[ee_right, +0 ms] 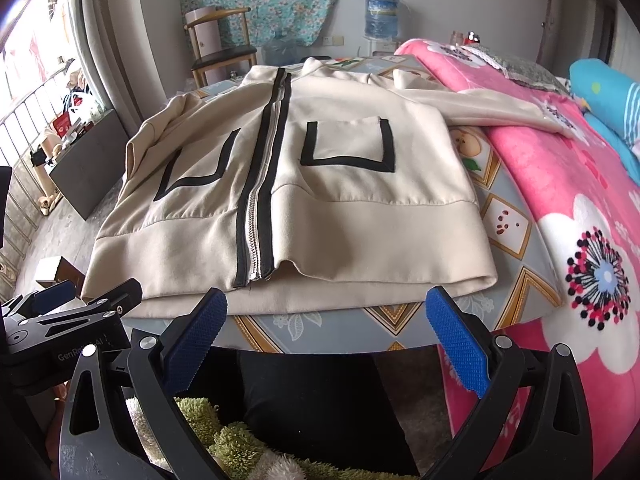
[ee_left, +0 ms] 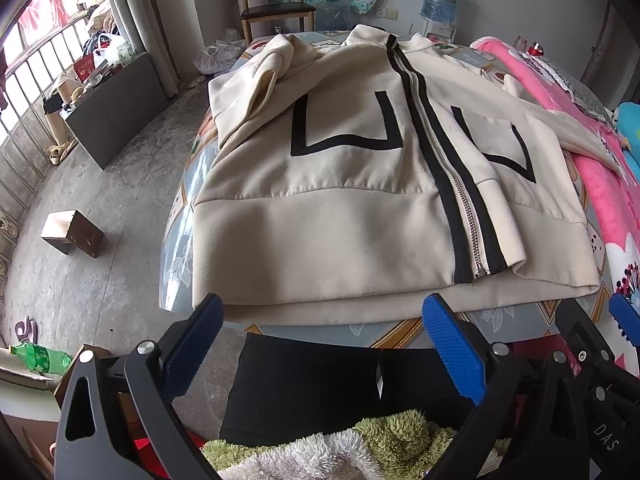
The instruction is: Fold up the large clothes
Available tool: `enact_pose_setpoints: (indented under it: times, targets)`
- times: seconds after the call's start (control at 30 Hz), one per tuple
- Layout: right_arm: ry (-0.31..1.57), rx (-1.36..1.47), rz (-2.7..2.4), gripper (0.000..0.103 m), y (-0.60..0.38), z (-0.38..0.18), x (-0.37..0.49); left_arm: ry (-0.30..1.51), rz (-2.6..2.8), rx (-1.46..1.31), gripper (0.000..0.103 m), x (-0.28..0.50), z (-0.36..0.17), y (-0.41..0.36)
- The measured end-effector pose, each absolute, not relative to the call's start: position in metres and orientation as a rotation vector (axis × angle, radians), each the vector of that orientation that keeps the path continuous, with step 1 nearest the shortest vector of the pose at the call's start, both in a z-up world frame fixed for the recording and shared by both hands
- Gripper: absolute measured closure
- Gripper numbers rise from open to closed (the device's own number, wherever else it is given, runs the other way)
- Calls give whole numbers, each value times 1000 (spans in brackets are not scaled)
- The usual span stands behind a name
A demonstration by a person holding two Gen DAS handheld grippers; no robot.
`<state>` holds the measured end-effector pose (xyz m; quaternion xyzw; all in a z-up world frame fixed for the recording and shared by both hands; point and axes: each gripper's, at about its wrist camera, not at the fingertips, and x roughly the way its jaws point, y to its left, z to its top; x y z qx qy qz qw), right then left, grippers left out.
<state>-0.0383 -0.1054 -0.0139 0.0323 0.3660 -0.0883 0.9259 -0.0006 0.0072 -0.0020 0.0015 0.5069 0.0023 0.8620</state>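
With the jacket (ee_left: 340, 184) spread flat, zipped, on the table (ee_right: 340, 324), ready for folding, both grippers (ee_left: 320, 344) (ee_right: 326, 332) hover wide, empty, near its hem; sleeves lie outward.

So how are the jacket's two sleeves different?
The left sleeve is bunched up and folded onto the jacket; the right sleeve stretches out straight. The left sleeve stays on the table; the right sleeve lies across the pink blanket. Both are the same cream colour.
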Motion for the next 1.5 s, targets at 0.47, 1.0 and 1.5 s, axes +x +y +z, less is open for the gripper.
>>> enact_pose_setpoints:
  times: [0.47,1.0,1.5]
  targets:
    - [749,66,-180,6,-106,-14,-39,1057,12,5,5,-1,-2,8]
    - [744,61,-191,6,-106,-13,-41,1053,15,3,5,-1,-1,10]
    - [735,54,-220,6,-103,-12,-32,1012,-15,42,5,20,-1,26]
